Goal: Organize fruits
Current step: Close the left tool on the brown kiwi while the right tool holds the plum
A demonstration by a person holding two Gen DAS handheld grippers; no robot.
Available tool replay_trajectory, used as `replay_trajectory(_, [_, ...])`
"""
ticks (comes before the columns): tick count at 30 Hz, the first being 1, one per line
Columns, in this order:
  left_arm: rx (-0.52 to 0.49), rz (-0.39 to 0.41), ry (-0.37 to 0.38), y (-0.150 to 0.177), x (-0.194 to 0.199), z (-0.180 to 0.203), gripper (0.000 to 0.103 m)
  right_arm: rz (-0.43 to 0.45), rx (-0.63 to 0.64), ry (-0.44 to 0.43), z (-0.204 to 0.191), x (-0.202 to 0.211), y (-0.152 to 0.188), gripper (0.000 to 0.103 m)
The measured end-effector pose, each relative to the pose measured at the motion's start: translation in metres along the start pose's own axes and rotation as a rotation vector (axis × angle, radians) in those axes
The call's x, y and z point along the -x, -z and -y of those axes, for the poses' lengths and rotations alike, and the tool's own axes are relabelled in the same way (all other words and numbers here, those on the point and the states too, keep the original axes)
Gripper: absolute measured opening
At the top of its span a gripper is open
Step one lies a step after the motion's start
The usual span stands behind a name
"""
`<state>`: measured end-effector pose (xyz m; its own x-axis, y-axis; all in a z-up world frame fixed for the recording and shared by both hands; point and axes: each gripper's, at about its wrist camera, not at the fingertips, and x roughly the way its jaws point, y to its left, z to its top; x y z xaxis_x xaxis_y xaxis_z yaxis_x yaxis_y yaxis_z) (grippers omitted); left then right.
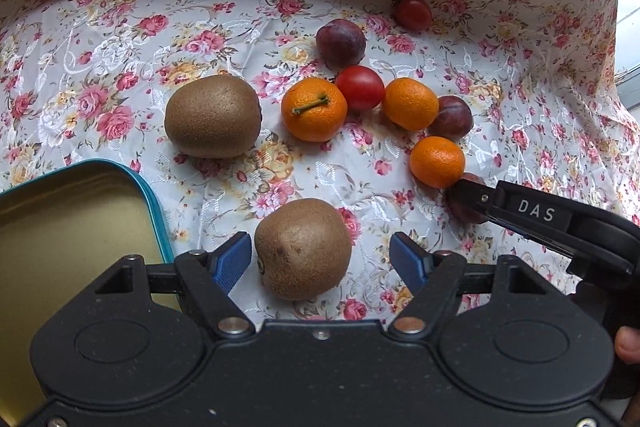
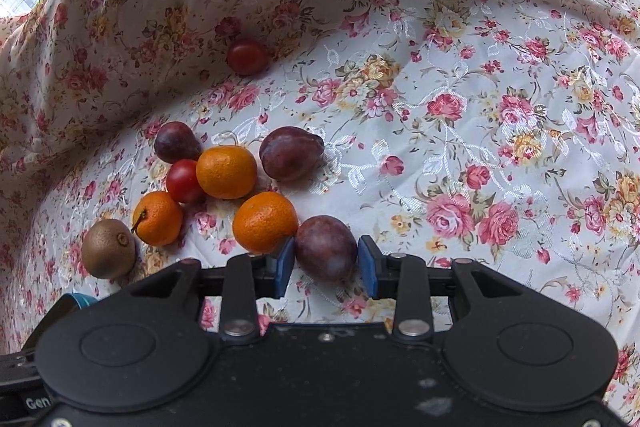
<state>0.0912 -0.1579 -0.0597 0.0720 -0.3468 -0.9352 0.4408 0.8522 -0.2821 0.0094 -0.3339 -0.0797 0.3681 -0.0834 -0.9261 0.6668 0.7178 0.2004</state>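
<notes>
Both tongs are spread apart around fruit on the bench, which is covered with a floral cloth [image 2: 500,107]. Left tongs [image 1: 322,261] stand wide apart on either side of a near kiwi [image 1: 304,247], with clear gaps at both blue pads. At nine o'clock from that kiwi sits an open teal-rimmed tin [image 1: 72,227], its gold inside bare where visible. At eleven o'clock from the near kiwi lies a second kiwi [image 1: 213,115], and at one o'clock a cluster: three mandarins [image 1: 314,109], a cherry tomato [image 1: 359,87] and plums [image 1: 341,43]. Another tomato [image 1: 413,13] lies apart at the cloth's fold. Right tongs [image 2: 326,261] bracket a dark plum [image 2: 326,247]; the pads sit just beside its flanks, and whether they touch it I cannot tell. A mandarin [image 2: 265,222] rests at ten o'clock from that plum, touching it.
</notes>
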Motion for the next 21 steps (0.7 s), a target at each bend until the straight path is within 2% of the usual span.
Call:
replay_trajectory(6, [-0.003, -0.01, -0.026, 0.002, -0.008, 0.0, 0.076, 0.015, 0.058, 0.022, -0.003, -0.001, 0.004, 0.036])
replay_trajectory(11, [0.017, -0.003, -0.069, -0.003, -0.013, -0.004, 0.076, 0.026, 0.037, 0.036, 0.002, 0.005, 0.003, 0.036])
replay_trajectory(16, [0.042, 0.003, -0.077, -0.006, -0.017, -0.002, 0.076, 0.035, 0.028, 0.038, 0.008, 0.015, 0.004, 0.036])
replay_trajectory(19, [0.043, 0.001, -0.071, -0.007, -0.019, 0.003, 0.064, 0.039, 0.036, 0.041, 0.011, 0.023, 0.005, 0.036])
replay_trajectory(21, [0.051, 0.01, -0.111, -0.007, -0.019, 0.006, 0.057, 0.046, 0.042, 0.033, 0.014, 0.03, 0.006, 0.036])
